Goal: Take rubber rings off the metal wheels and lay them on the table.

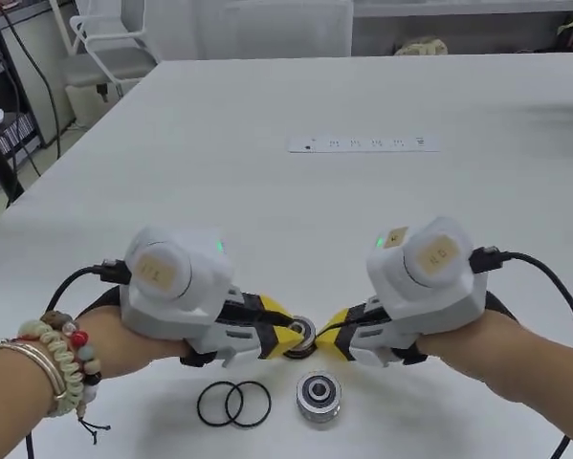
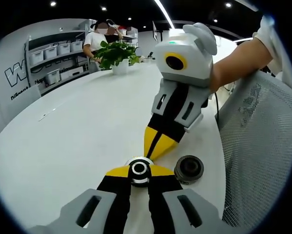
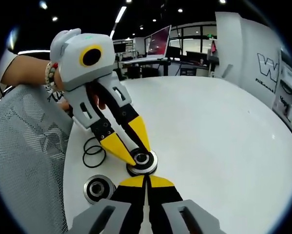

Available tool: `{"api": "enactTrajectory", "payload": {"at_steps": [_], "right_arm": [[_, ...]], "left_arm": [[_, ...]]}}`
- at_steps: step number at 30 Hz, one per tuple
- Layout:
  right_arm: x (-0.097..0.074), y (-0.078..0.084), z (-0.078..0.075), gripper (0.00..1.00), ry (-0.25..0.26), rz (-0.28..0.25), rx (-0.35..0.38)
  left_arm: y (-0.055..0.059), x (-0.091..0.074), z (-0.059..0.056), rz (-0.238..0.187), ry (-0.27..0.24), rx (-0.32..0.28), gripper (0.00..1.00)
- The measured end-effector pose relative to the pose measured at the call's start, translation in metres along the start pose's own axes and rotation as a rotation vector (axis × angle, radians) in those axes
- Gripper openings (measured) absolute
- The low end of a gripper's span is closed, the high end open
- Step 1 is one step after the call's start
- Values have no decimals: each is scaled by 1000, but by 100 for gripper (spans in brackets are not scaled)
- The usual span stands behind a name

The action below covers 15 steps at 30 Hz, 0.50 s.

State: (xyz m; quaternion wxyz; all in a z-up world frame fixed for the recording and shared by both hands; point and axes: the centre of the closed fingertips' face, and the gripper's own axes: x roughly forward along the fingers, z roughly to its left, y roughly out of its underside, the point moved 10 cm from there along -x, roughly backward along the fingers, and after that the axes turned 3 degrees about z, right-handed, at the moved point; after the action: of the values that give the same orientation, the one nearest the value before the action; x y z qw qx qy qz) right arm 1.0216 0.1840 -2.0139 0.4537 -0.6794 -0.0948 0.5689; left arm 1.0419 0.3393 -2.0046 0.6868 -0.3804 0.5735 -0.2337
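The left gripper's point(image 2: 139, 171) jaws clamp the wheel point(image 3: 142, 162) steady, likely so the right gripper point(image 3: 146, 178), jaws shut at its rim, can peel off its ring.

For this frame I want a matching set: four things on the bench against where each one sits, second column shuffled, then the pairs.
1 rubber rings
2 loose metal wheel
3 gripped metal wheel
4 power strip

A far across the table
B in the left claw, right claw tip at its rim
C overlapping each other, flat on the table
D flat on the table beside the rings

Pairs: 1-C; 2-D; 3-B; 4-A
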Motion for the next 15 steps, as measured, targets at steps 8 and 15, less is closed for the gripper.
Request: {"api": "enactTrajectory", "payload": {"at_steps": [8,15], "right_arm": [[-2,3,-5,0,-12,-27,228],[-5,0,-8,0,-40,-102,346]], "left_arm": [[0,0,0,4,-4,-1,7],[0,0,1,3,-4,-2,7]]}}
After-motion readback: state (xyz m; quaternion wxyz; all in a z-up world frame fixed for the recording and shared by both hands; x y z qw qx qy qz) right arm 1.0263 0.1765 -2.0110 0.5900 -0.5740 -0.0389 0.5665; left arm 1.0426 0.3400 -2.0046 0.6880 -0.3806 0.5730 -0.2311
